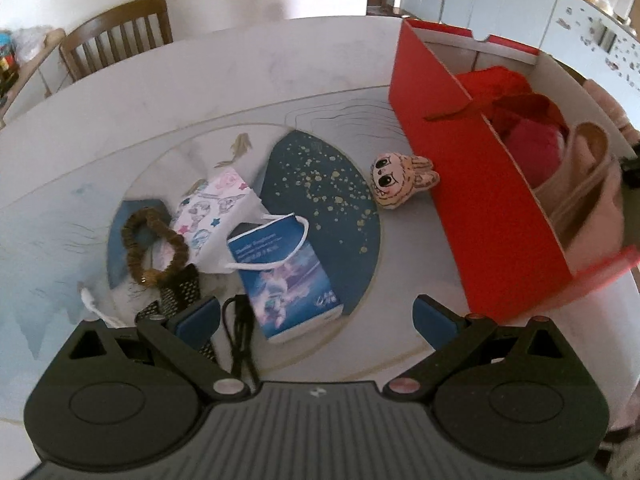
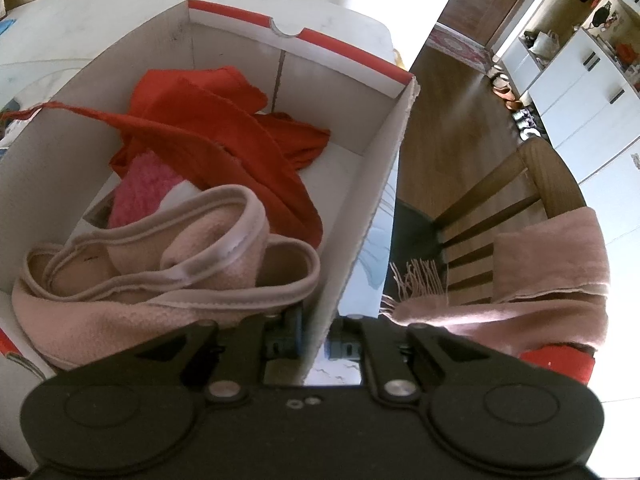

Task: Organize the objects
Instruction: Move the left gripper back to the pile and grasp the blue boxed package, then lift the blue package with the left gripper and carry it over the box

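In the left wrist view my left gripper (image 1: 316, 316) is open, with nothing between its blue pads, and hangs low over a blue printed packet (image 1: 288, 280) with a white loop across it. Left of the packet lie a patterned face mask (image 1: 216, 208) and a brown scrunchie (image 1: 154, 246). A small beige plush toy (image 1: 400, 180) lies against the red box (image 1: 480, 208). In the right wrist view my right gripper (image 2: 316, 340) is shut on the red box's white side wall (image 2: 360, 220). Inside are a red cloth (image 2: 208, 120), a pink fluffy item (image 2: 140, 188) and a pale pink fleece piece (image 2: 160, 272).
A black cable (image 1: 240, 340) and a black dotted strap (image 1: 180, 292) lie near my left fingers. The round table (image 1: 240, 80) carries a blue printed mat (image 1: 320, 184). A wooden chair (image 1: 116, 36) stands behind it. Another chair (image 2: 500, 208) beside the box bears a pink scarf (image 2: 552, 264).
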